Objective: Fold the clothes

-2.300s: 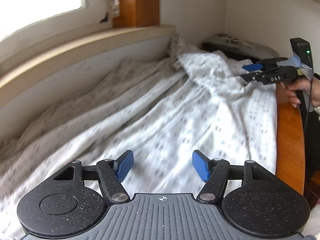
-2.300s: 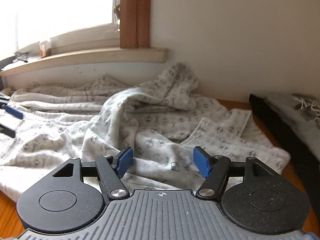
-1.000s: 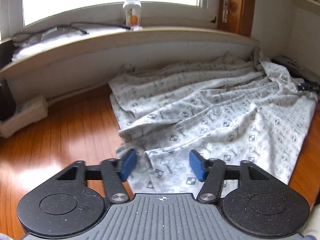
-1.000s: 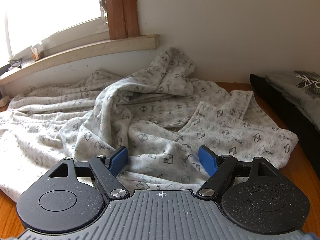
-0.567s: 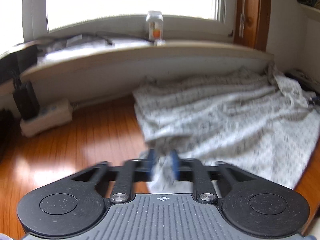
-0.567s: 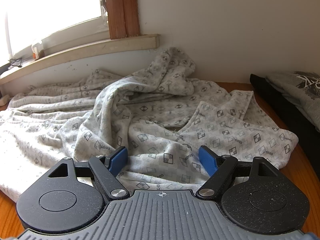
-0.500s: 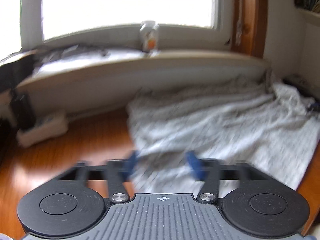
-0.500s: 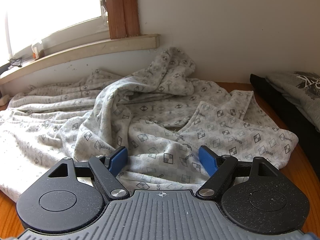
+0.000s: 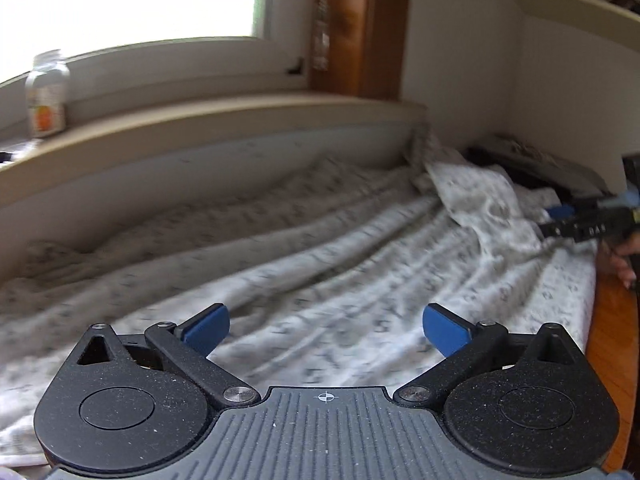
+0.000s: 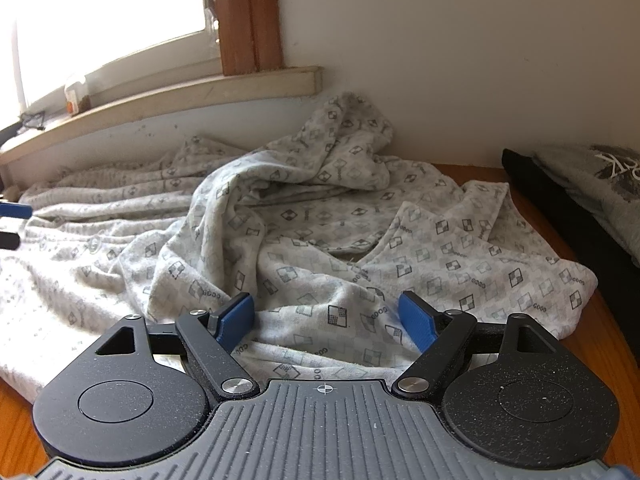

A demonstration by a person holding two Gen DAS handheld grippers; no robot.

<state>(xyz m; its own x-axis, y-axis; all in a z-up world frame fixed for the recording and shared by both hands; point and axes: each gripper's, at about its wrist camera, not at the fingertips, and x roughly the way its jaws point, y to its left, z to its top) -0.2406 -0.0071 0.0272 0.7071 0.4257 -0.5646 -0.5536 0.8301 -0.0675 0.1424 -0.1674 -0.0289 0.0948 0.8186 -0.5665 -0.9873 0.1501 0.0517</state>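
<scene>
While both jaws gape wide, nothing is held | left gripper (image 9: pixel 326 330) over blurred garment (image 9: pixel 340 264), apart | right gripper (image 10: pixel 326 316) low over garment's near hem, contact unclear | garment rumpled on wood table (image 10: pixel 576 332) under sill (image 10: pixel 160 104) | hand (image 9: pixel 624 258) cut off far right.

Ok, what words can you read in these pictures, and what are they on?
"DAS": on the side of the right tongs, slightly blurred.
Grey shirt: large white letters, cut off, unreadable.
Patterned garment: tiny print, too small to read.
Bottle label: too blurred.
</scene>
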